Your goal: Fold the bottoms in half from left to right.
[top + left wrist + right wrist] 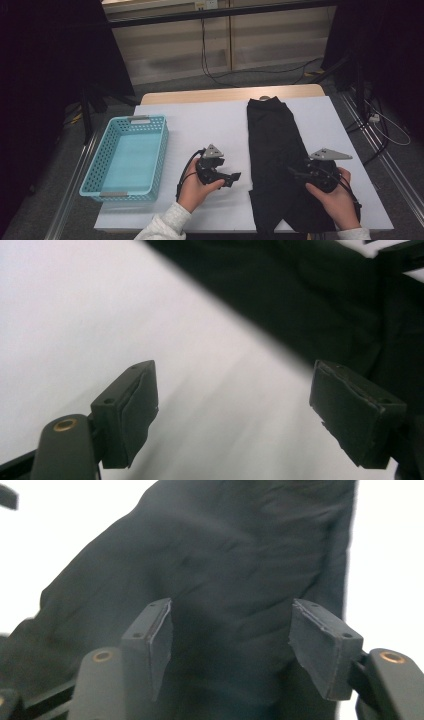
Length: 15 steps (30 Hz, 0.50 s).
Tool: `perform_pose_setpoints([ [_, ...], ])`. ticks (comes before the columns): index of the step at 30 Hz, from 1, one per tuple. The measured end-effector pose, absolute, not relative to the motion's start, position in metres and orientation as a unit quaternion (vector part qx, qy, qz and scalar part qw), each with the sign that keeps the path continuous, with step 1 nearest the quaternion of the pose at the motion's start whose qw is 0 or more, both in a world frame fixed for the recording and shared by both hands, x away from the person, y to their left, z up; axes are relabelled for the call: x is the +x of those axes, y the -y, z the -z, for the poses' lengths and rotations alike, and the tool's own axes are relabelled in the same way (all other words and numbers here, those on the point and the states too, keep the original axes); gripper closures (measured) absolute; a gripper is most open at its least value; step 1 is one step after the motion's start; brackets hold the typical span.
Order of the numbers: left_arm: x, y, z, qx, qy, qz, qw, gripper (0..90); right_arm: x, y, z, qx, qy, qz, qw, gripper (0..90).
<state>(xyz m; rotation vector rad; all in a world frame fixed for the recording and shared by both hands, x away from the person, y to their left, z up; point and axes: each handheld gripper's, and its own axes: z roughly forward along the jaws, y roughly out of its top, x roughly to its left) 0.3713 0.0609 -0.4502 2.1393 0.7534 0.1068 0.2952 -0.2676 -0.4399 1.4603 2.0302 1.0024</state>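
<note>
A long black garment [272,135] lies lengthwise on the right half of the white table cover [210,125]. My left gripper [235,177], held in a hand, points right toward the garment's near left edge, just short of it. In the left gripper view it [232,410] stands open over bare white cover, with the black cloth [310,300] beyond. My right gripper [295,172] points left, low over the garment's near right part. In the right gripper view it [232,640] is open, with the dark cloth [225,555] below and nothing pressed between the pads.
A light blue perforated basket [160,150] with nothing in it sits on the left of the table. Bare white cover lies between it and the garment. Beyond the table's far edge are cables on the floor and dark stands on both sides.
</note>
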Motion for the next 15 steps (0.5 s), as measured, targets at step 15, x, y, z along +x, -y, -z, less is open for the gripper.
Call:
perform_pose_setpoints([
  [15,0.373,-0.073,0.45,0.849,-0.304,-0.051,0.43,19.4,0.282,0.253,0.457,0.5,-0.768,-0.349,0.196,54.8],
])
